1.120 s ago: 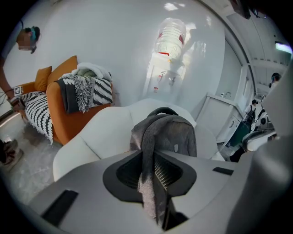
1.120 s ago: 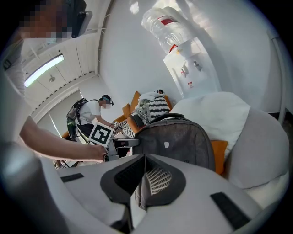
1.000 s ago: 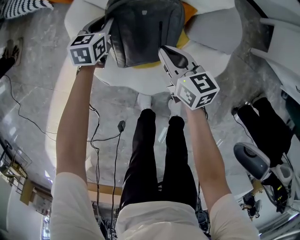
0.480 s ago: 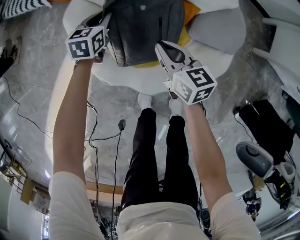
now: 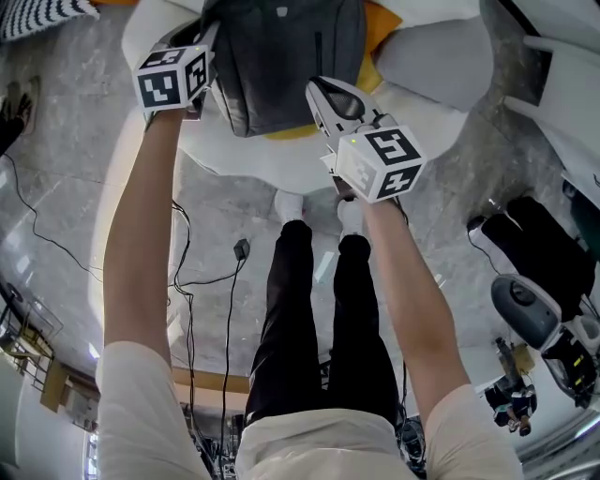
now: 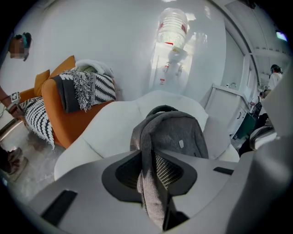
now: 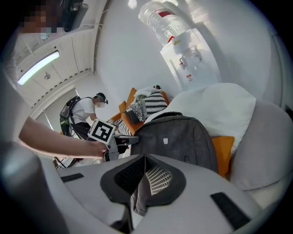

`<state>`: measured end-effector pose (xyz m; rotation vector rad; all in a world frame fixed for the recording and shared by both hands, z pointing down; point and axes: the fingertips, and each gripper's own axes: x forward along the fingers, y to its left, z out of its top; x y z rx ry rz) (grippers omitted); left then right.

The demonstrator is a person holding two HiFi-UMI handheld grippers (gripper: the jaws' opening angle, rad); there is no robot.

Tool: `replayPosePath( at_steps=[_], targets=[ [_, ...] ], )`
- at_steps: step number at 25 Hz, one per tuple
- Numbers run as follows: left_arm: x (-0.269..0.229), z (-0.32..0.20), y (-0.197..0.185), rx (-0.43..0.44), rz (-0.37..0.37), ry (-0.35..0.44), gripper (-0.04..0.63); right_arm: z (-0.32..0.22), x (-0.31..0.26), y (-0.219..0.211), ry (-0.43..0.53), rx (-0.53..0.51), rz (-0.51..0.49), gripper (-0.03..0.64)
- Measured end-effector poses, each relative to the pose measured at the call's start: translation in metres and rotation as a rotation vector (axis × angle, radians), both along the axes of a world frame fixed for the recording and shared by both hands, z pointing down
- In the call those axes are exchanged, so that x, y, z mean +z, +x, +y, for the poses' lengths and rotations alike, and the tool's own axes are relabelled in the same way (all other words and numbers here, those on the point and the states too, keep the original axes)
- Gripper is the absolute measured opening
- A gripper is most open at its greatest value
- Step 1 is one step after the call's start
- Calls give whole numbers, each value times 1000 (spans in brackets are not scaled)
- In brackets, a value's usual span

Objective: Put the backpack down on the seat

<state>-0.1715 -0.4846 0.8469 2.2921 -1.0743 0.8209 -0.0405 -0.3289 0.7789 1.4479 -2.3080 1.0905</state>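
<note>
A grey backpack hangs upright over the white cushioned seat, its bottom close to or on the cushion; I cannot tell if they touch. My left gripper is at the bag's left edge, shut on a grey strap that runs between its jaws. At the bag's right edge my right gripper is shut on a fold of grey fabric. In the right gripper view the backpack leans toward the white backrest, with the left gripper at its side.
An orange cushion lies behind the bag on the seat. An orange chair with striped throws stands to the left, a water dispenser behind. Cables trail over the marble floor by my legs. A person stands far off.
Both grippers and the backpack have moved toward the top of the head view, further over the seat. The grips look the same.
</note>
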Motion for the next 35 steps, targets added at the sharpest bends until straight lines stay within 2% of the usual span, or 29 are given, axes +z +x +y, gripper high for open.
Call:
replayPosePath(
  at_steps=[13,22,26,35],
  targets=[
    [10,-11,1,-30,-22,-11,94,-14,11,-10,-6,38,-21,26],
    [9,-11,1,-10,-101,17,121,-29,7,-6,8,93,-52,26],
    [6,-12,-1,-21,-118,16,181,-21,5,-6,-1,91,-55,26],
    [-4,-2,-2,18,-135,8,212,-12,-3,-4,-14,88,-37,26]
  ],
)
